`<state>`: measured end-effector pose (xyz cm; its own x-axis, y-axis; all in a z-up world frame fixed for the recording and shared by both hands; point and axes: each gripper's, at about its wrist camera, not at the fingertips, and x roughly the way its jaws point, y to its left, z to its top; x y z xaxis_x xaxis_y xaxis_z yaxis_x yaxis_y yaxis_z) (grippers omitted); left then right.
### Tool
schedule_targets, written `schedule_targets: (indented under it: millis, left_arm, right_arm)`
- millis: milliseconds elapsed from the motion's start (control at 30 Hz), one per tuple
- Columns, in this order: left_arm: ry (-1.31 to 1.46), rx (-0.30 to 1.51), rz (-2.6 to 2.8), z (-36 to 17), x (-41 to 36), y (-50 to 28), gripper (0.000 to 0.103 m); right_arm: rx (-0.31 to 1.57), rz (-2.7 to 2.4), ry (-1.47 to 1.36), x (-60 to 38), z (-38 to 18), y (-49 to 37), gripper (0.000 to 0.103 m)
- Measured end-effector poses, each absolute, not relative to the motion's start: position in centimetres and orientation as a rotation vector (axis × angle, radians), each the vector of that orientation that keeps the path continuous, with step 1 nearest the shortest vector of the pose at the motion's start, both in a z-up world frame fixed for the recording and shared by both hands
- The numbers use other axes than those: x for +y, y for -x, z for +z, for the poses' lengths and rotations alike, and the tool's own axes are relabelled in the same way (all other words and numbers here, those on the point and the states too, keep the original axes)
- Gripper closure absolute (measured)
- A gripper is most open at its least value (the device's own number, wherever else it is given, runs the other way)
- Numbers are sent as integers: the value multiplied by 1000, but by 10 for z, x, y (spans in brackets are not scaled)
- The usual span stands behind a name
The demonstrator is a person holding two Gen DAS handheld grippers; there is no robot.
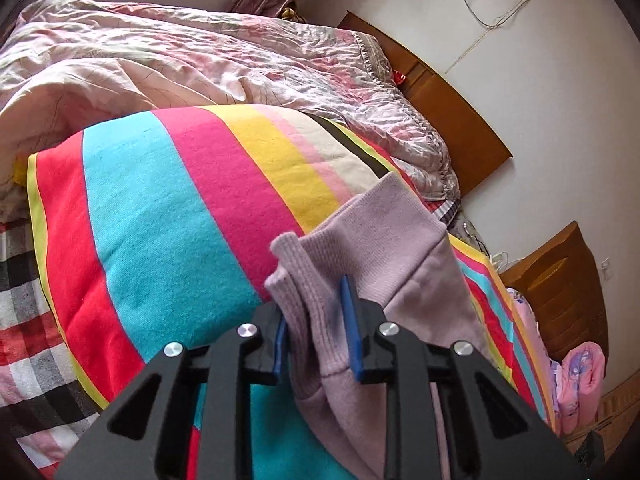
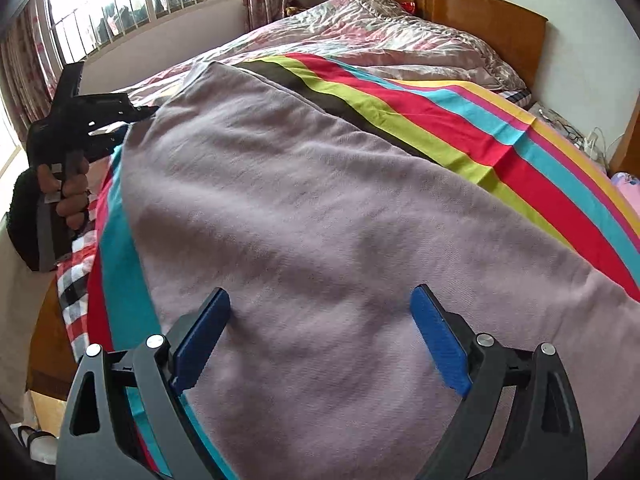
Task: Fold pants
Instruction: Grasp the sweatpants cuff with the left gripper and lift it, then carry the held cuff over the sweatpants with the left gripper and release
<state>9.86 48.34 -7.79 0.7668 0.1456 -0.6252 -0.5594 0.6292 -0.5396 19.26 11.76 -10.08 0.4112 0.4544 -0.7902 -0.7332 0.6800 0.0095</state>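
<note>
Spreading across frame centre, lilac pants (image 2: 320, 220) lie on striped blanket (image 2: 460, 132); cuff clamped by left gripper (image 1: 320, 336); right gripper (image 2: 320, 340) held wide, empty.

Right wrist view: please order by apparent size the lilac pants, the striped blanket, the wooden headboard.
1. lilac pants, largest, though nearest the camera
2. striped blanket, partly covered by the pants
3. wooden headboard, smallest, farthest away

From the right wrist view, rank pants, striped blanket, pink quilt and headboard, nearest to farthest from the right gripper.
1. Pants, directly under the open right gripper.
2. Striped blanket, beyond, right.
3. Pink quilt, farther back.
4. Headboard, at the wall.
</note>
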Motion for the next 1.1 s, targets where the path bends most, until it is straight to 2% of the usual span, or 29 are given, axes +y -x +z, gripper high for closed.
schedule_targets:
  millis: [267, 433, 567, 733, 900, 1000, 1100]
  left_arm:
    - [748, 583, 442, -77, 484, -101, 81]
    - [745, 579, 435, -76, 482, -99, 80]
    - [738, 578, 421, -78, 484, -98, 79]
    - [751, 578, 396, -81, 489, -99, 79]
    - [773, 540, 380, -76, 491, -94, 92]
    - [701, 490, 369, -39, 477, -94, 93]
    - [467, 422, 305, 25, 423, -102, 93]
  right_arm:
    - [883, 816, 268, 118, -84, -201, 14]
    - [823, 878, 393, 183, -69, -201, 14]
    - [873, 873, 465, 243, -94, -204, 14]
    - [784, 878, 553, 270, -99, -180, 13]
    - [725, 995, 454, 252, -77, -164, 14]
    - [674, 957, 368, 212, -53, -161, 14]
    - [588, 842, 266, 144, -18, -164, 14]
